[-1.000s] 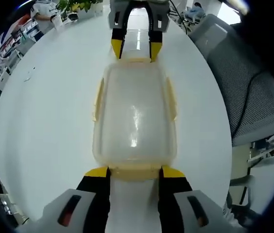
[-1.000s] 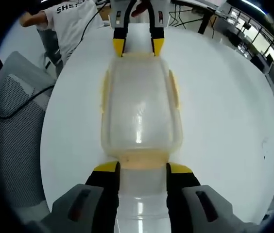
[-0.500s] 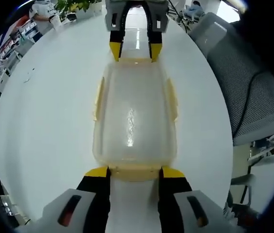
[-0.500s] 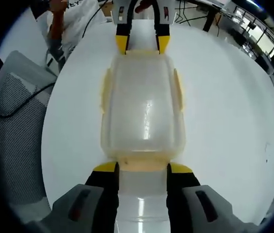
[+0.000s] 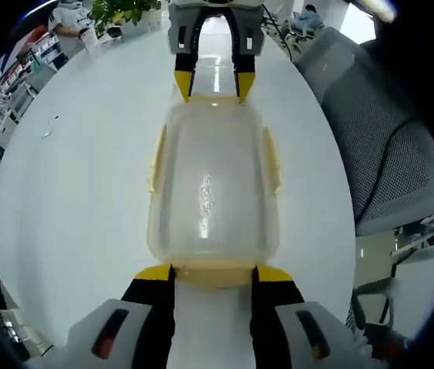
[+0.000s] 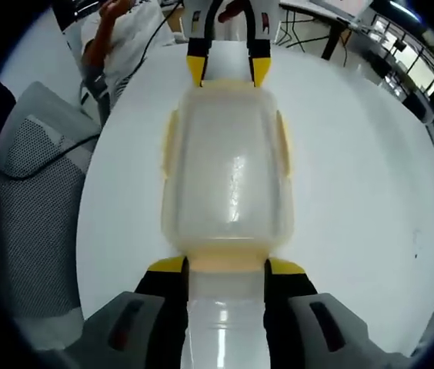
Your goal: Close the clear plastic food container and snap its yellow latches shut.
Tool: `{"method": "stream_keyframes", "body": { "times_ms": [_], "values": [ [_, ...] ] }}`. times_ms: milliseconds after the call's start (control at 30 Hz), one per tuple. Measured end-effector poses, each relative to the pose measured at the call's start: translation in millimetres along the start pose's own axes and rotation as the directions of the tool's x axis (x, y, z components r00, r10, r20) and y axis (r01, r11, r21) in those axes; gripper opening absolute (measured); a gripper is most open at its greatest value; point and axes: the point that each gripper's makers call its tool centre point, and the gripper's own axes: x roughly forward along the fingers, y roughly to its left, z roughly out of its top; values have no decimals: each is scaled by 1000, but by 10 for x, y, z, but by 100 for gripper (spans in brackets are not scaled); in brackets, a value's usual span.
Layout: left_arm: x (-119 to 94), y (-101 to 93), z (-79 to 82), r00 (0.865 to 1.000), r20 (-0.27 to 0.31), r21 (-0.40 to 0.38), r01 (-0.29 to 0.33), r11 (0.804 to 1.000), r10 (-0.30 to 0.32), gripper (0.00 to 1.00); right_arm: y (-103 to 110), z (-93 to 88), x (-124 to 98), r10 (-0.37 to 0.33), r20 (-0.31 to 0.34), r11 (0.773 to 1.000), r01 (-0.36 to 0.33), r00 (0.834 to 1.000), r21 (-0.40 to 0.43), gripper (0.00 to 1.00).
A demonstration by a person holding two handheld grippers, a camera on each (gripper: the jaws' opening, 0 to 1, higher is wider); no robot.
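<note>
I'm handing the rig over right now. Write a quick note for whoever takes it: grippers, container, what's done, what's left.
Left gripper: open, jaws either side of the near end latch.
Right gripper: open, jaws either side of the opposite end latch.
Container: on the white table, lid on.
Side latches: look flared out, likely unsnapped.
Done: lid placed. Left: snap the latches; I can't tell whether the end ones are locked.

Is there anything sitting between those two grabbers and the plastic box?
Nothing visible. The left gripper sits right at one short end of the clear container, and the right gripper at the opposite end, each straddling a yellow end latch. Only bare white table surrounds it.
</note>
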Motion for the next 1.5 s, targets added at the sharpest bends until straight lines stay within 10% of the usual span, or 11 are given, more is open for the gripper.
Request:
{"method": "stream_keyframes", "body": {
  "times_ms": [800, 1500],
  "values": [
    [-460, 129, 299, 999, 11, 16, -39, 999, 39, 33, -106, 55, -522, -21, 15, 1000, 21, 1000, 5, 35],
    [-441, 91, 407, 999, 7, -5, -48, 999, 48, 33, -99, -53, -570, -12, -5, 1000, 12, 1000, -24, 35]
  ]
}}
